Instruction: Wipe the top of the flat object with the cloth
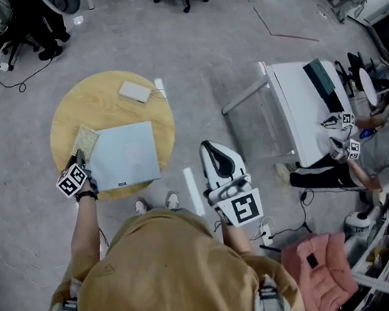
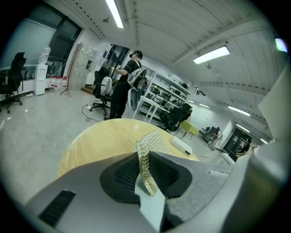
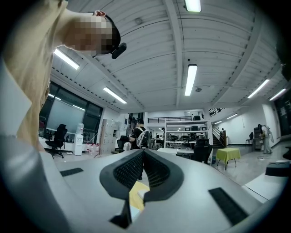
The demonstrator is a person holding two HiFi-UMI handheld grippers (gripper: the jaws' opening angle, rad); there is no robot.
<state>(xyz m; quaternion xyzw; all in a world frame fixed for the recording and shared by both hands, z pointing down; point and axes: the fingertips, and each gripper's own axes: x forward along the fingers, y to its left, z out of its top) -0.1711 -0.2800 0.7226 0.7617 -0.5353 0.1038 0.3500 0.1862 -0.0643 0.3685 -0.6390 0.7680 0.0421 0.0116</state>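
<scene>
A knobbly yellowish cloth (image 1: pixel 85 140) sits just beside the left edge of the flat pale-grey board (image 1: pixel 124 155).

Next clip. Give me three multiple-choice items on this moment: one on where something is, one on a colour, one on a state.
1. Where is the cloth relative to the flat panel?
A. Centred on top of it
B. On the round table, at the panel's left side
C. Hanging off the table's right rim

2. What colour is the round table's top?
A. Black
B. Red
C. Light yellowish wood

3. What state is the left gripper in?
A. Shut on the cloth
B. Open above the cloth
C. Shut with nothing between its fingers

Key: 1 B, since the head view shows the cloth left of the flat panel. 2 C, as the round table is pale wood. 3 A, because the left gripper view shows the left gripper pinching the cloth.
</scene>
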